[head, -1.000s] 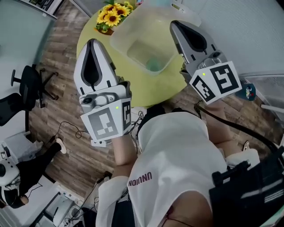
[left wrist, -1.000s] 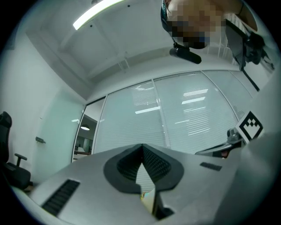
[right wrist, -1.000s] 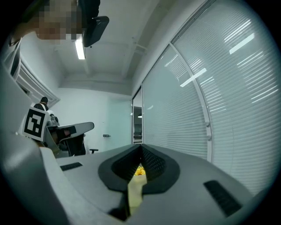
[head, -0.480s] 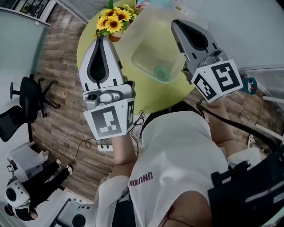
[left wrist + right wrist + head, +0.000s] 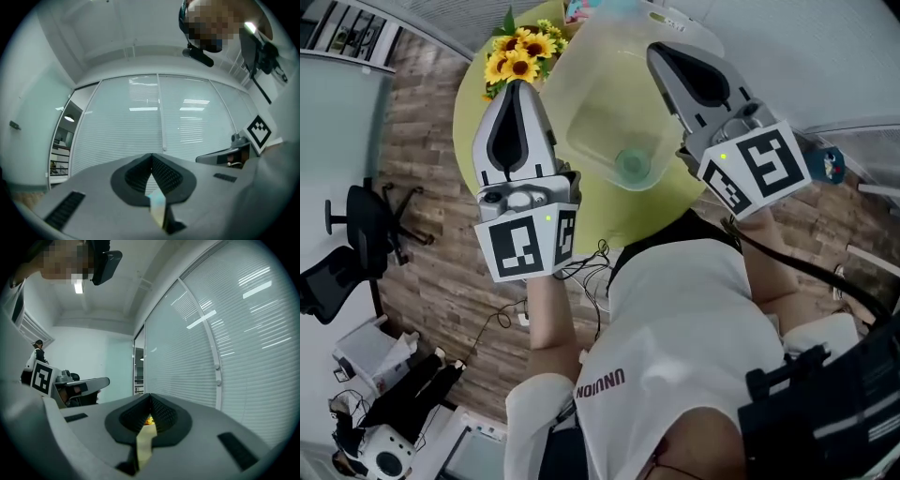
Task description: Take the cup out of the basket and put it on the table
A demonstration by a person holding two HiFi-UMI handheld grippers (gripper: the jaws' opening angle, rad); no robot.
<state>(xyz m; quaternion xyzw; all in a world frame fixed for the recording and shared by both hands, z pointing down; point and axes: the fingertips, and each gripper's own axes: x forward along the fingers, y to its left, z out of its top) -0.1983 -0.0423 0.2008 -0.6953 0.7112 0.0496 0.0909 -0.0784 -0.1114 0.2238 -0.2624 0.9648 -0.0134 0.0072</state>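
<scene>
White shirt (image 5: 675,309) with red print (upside down, unclear), cup (image 5: 632,166) in basket (image 5: 587,120)

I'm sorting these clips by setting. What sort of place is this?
Probably an office or lab room. It has glass walls with blinds, an office chair on a wood-look floor, and a round table with sunflowers.

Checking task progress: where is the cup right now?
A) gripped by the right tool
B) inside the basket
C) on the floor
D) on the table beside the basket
B: in the head view the cup sits at the bottom of the translucent basket on the table.
</scene>
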